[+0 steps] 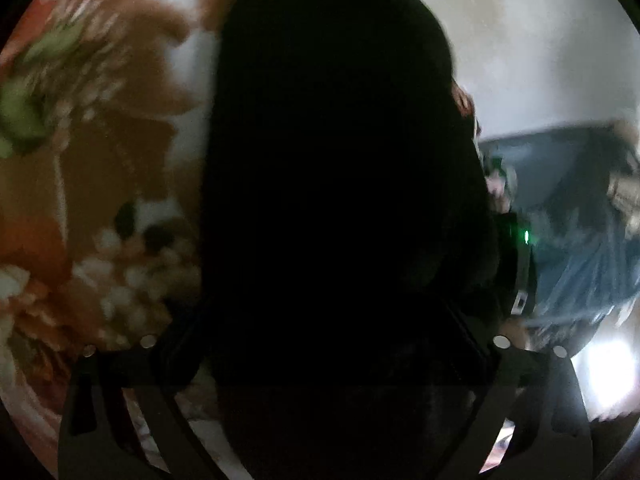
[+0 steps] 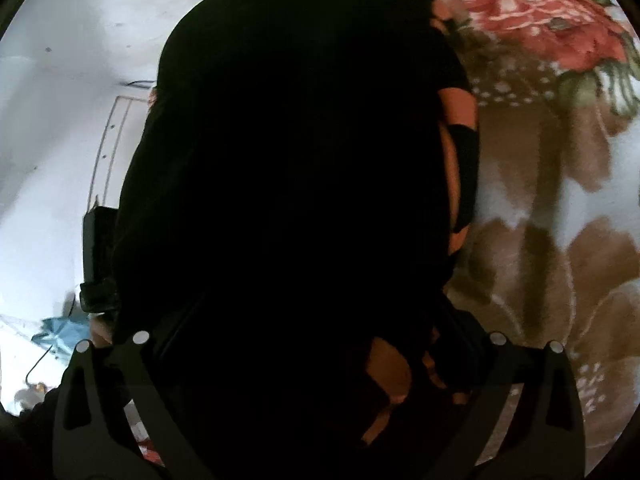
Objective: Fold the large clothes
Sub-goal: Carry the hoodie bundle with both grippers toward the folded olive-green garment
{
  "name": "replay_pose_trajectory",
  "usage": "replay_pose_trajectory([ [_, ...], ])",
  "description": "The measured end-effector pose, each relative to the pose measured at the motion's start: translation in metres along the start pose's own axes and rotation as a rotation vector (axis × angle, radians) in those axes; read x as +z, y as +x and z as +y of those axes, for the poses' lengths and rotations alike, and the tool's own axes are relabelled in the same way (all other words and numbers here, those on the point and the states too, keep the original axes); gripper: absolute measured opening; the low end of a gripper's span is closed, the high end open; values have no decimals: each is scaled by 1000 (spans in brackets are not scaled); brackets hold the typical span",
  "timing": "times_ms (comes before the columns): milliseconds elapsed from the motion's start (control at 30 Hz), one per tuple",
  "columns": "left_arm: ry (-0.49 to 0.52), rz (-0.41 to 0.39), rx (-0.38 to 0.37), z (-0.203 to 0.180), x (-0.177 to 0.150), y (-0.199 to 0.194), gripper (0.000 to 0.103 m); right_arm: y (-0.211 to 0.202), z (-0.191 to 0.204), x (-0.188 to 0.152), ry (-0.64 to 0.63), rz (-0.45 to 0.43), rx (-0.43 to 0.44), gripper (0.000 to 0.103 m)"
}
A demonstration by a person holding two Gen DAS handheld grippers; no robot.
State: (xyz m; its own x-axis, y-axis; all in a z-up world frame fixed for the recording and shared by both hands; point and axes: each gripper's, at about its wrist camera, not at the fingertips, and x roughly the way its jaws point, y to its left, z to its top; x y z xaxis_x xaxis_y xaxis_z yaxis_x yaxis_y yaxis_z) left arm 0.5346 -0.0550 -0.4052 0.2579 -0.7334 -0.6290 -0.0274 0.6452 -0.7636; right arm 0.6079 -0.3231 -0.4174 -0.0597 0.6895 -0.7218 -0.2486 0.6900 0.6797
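A large black garment (image 1: 336, 184) fills the middle of the left wrist view and hangs in front of the lens. It hides the left gripper's fingertips (image 1: 324, 360); only the gripper's dark frame shows at the bottom. In the right wrist view the same black garment (image 2: 296, 184) covers the centre and hides the right gripper (image 2: 320, 360) fingertips. Brown cloth shows through gaps in the garment near the bottom. Both grippers appear shut on the black cloth, which bunches where the fingers meet.
A floral blanket (image 1: 100, 160) in brown, white and red lies at the left; it also shows at the right of the right wrist view (image 2: 560, 160). A pale wall (image 2: 60, 120) stands behind. Blue cloth (image 1: 580, 260) lies at the right. The other gripper's green light (image 1: 526, 236) glows nearby.
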Motion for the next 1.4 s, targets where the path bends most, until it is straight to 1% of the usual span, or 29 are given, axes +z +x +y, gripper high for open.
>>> replay_pose_trajectory([
  [33,37,2,32,-9,-1,3,95,5,-1,1,4,3,6,99],
  [67,39,2,41,-9,-2,5,95,10,-3,3,9,6,14,99],
  [133,20,-14,24,-2,1,10,94,18,-11,6,21,-6,51,99],
  [167,6,-23,10,3,1,11,90,20,-15,7,34,-20,74,99],
  [200,-4,-34,-2,7,2,11,88,20,-16,7,41,-33,72,94],
  [233,-2,-49,-2,8,1,11,82,18,-14,6,34,-35,55,90],
  [267,1,-57,2,6,-1,9,73,15,-12,5,24,-38,42,76],
  [300,6,-63,4,2,-4,5,69,10,-12,3,31,-45,70,57],
  [333,11,-65,6,-2,-5,2,61,6,-12,2,36,-49,85,51],
  [367,18,-64,7,-7,-6,-1,57,1,-9,0,29,-46,103,44],
  [400,41,-64,17,-18,-8,-5,55,-1,-5,0,20,-43,103,41],
  [500,98,-86,28,-46,-16,-14,52,-15,11,-3,-7,-52,104,38],
  [600,137,-110,12,-74,-25,-33,51,-38,28,-10,-22,-74,144,37],
  [733,175,-114,-9,-110,-36,-60,51,-69,50,-30,-21,-102,189,37],
  [800,199,-102,-18,-135,-44,-75,51,-94,63,-49,-17,-128,213,37],
  [833,212,-99,-21,-148,-49,-81,51,-104,66,-59,-8,-136,219,37],
  [867,228,-85,-25,-167,-56,-87,51,-119,71,-74,9,-148,223,37],
  [933,277,-63,-23,-203,-72,-94,51,-143,84,-93,34,-178,222,37],
  [967,299,-51,-32,-220,-80,-96,51,-170,85,-112,48,-200,213,37],
  [1000,329,-32,-54,-248,-90,-96,51,-200,83,-133,62,-227,208,37],
  [1033,344,-13,-77,-264,-99,-95,51,-229,78,-151,76,-253,196,37],
  [1100,382,26,-128,-307,-114,-84,51,-282,76,-190,112,-323,162,37],
  [1167,458,86,-194,-362,-132,-59,51,-346,70,-238,160,-408,107,37],
  [1200,508,125,-238,-397,-143,-42,51,-376,66,-262,190,-452,79,37],
  [1233,541,151,-267,-414,-151,-26,51,-397,62,-277,213,-484,57,37],
  [1267,580,190,-312,-443,-162,-8,51,-431,58,-305,253,-534,18,37],
  [1300,608,214,-340,-463,-169,7,51,-461,54,-331,285,-582,-17,37],
  [1333,655,259,-388,-498,-184,31,51,-477,52,-343,302,-609,-40,37],
  [1400,703,312,-441,-537,-205,57,51,-528,41,-391,352,-681,-96,37],
])
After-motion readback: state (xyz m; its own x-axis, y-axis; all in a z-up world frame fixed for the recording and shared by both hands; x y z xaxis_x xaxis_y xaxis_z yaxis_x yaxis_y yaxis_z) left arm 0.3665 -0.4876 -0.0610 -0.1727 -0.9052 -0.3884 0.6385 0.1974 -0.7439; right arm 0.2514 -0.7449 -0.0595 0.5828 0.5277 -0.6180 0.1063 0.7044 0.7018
